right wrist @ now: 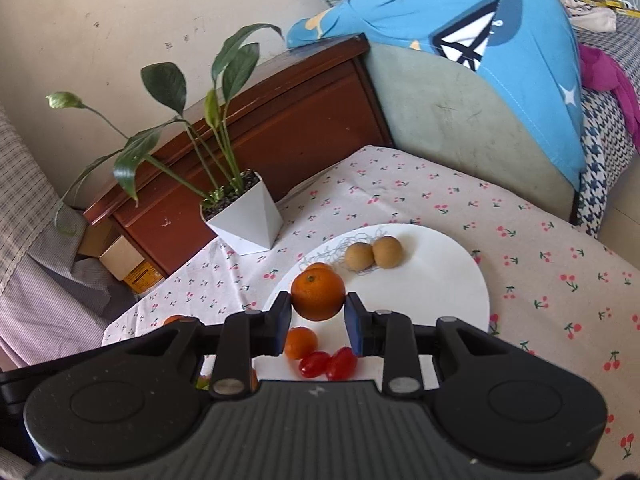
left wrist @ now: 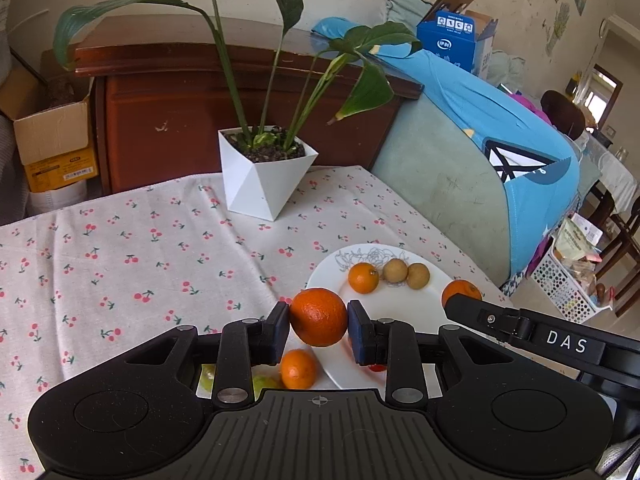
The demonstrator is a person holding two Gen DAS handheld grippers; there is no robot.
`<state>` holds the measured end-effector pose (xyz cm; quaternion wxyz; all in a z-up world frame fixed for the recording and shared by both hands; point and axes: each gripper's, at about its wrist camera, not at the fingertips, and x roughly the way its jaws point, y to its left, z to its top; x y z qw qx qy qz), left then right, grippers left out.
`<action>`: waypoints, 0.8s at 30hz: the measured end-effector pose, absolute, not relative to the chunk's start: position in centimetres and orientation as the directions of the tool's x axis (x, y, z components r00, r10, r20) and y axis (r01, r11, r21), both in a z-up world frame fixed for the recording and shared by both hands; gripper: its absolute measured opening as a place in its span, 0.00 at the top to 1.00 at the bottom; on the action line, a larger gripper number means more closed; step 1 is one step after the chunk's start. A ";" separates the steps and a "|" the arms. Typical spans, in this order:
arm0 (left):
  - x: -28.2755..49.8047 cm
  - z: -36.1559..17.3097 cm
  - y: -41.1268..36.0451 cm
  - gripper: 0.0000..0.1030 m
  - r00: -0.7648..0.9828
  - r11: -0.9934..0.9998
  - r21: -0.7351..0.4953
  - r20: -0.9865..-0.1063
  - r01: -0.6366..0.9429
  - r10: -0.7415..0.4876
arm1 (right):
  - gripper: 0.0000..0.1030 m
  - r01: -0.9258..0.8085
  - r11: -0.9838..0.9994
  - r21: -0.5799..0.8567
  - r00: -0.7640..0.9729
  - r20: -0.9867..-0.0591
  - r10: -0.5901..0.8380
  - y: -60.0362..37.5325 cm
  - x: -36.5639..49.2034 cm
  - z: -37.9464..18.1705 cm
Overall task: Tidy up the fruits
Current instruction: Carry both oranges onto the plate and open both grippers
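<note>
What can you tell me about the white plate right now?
The white plate is round, glossy and ceramic-looking, with a thin grey scribble pattern near its far rim. It lies flat on the cherry-print tablecloth, near the white plant pot. On it sit two brown longans, small oranges and two cherry tomatoes.

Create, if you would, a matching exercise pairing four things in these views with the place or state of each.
Things:
1. left gripper
2. longans
3. cherry tomatoes
4. plant pot

Places or states:
A. on the tablecloth, beyond the plate
B. shut on an orange
C. far part of the plate, side by side
D. near part of the plate

Pairs: 1-B, 2-C, 3-D, 4-A
</note>
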<state>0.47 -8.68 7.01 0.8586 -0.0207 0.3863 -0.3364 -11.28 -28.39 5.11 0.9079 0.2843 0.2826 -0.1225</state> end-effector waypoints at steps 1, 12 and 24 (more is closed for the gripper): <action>0.4 6.9 -9.1 0.72 0.471 0.770 -0.295 -0.651 0.566 -0.595 | 0.72 0.402 0.797 0.451 0.802 -0.593 -0.069 -28.7 -11.4 4.9; 0.4 5.2 -13.5 0.72 0.431 0.739 -0.275 -0.667 0.615 -0.607 | 0.72 0.546 0.709 0.446 0.708 -0.698 -0.106 -30.5 -11.8 2.8; 0.3 3.8 -16.6 0.72 0.422 0.729 -0.229 -0.688 0.645 -0.590 | 0.69 0.607 0.666 0.433 0.660 -0.742 -0.118 -31.1 -11.8 1.8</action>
